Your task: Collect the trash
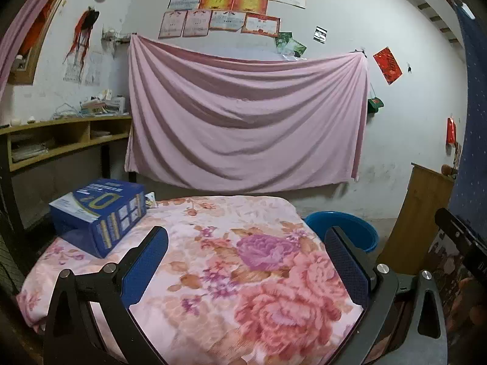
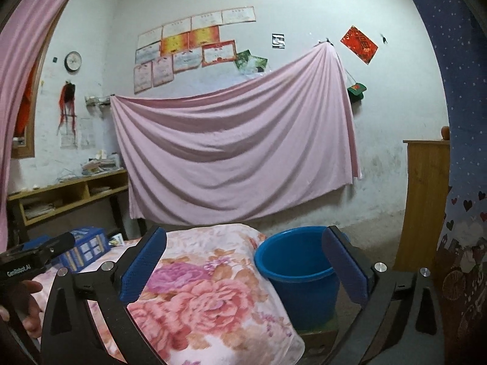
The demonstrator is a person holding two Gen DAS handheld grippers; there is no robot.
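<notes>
Gaping claws [image 1: 246, 270] [image 2: 252, 266] flanking bucket rim [image 2: 292, 276]

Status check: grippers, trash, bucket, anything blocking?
Left gripper and right gripper open, empty. Blue cardboard box lies on floral blanket. Blue plastic bucket beside table, unobstructed.

Upright blue bucket [image 2: 296, 269] beside the bed; blue box [image 1: 99, 214] on it.

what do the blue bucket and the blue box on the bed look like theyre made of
Round blue bucket: probably moulded plastic, smooth, with a slight sheen and a rolled rim. Rectangular blue printed box: looks like glossy cardboard, with sharp folded edges and printed panels. Both lie beyond the open fingers, untouched.
</notes>
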